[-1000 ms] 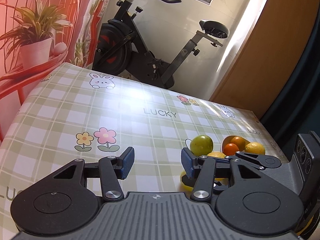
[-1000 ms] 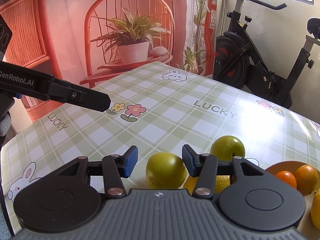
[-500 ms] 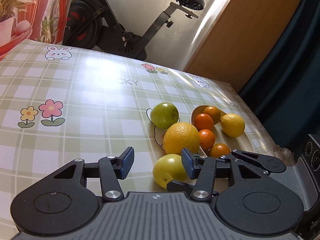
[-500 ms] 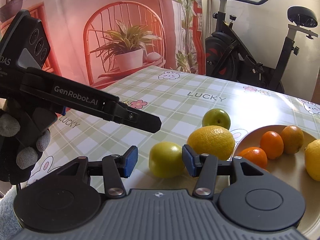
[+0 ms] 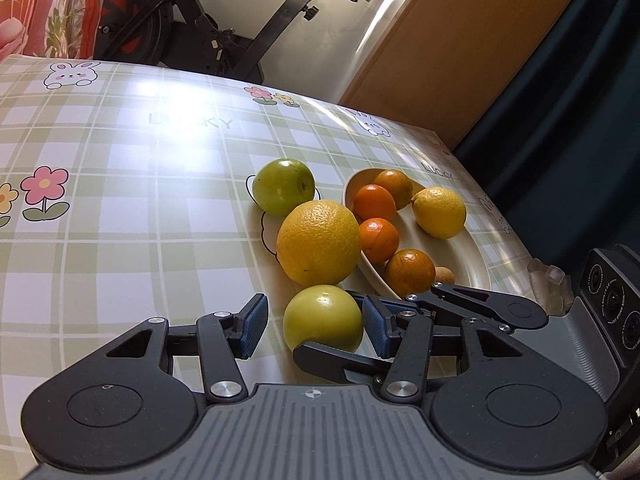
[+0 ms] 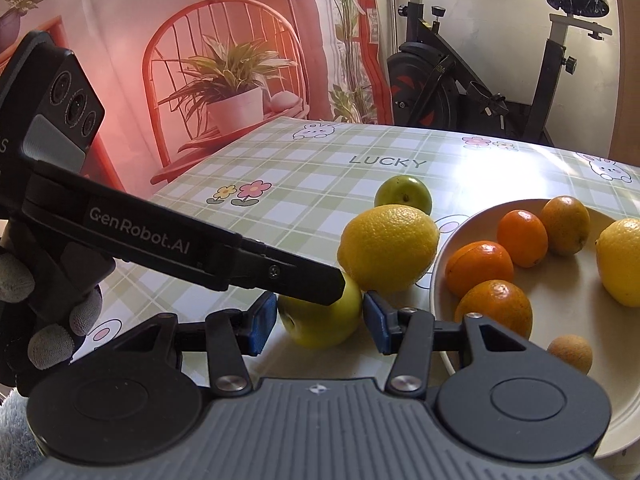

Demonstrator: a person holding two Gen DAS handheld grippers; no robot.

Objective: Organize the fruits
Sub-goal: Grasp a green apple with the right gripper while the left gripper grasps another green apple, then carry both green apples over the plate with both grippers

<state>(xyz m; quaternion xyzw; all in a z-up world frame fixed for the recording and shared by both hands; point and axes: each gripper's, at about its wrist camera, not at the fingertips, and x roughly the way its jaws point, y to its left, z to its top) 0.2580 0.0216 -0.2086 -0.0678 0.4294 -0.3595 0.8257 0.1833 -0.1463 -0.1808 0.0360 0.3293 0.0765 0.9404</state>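
A near green apple (image 5: 322,318) (image 6: 320,320) lies on the checked tablecloth between the open fingers of both grippers. My left gripper (image 5: 314,330) is open around it. My right gripper (image 6: 320,322) is open around it too, coming from the other side. A large yellow citrus (image 5: 318,242) (image 6: 388,254) sits just beyond the apple. A second green apple (image 5: 283,187) (image 6: 403,196) lies farther off. A cream plate (image 5: 468,264) (image 6: 568,300) holds several small oranges (image 5: 374,202), a lemon (image 5: 439,212) and a small brown fruit (image 6: 570,353).
The other gripper's body crosses each view, on the right in the left wrist view (image 5: 480,312) and on the left in the right wrist view (image 6: 160,240). An exercise bike (image 6: 480,80) stands beyond the table's far edge. A wooden panel (image 5: 460,40) stands at the right.
Both grippers have moved in on the near green apple, which now sits between both pairs of fingers. The left gripper has swung right toward the fruits. Both stay open.
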